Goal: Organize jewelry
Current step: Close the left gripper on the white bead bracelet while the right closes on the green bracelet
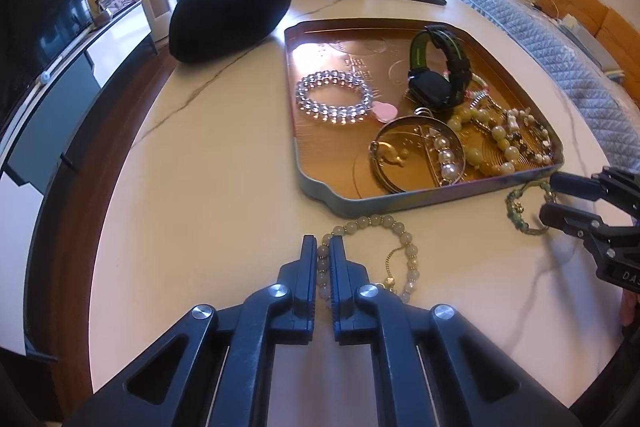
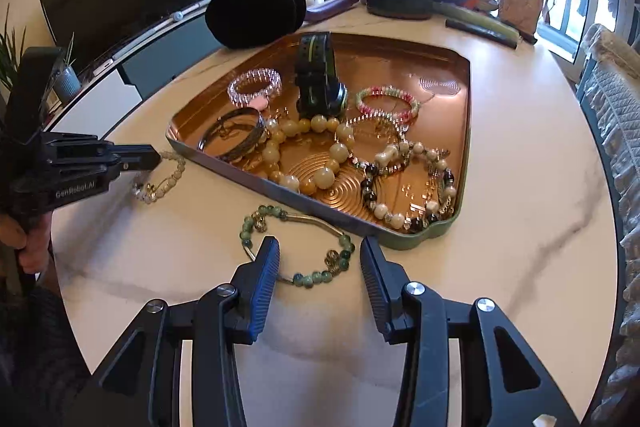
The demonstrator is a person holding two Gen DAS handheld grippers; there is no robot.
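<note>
Two bracelets are being gripped beside an already crowded tray.

The pale jade-bead bracelet with gold spacers is clamped between the nearly closed fingers of the left gripper, on the white marbled table just before the copper-coloured metal tray. The right gripper is held apart around the green-bead bracelet with gold tube sections. Beads could slip from the narrow pinch, and its dangling chain could be snagged on the tray rim or tangled among the pieces piled there.
</note>
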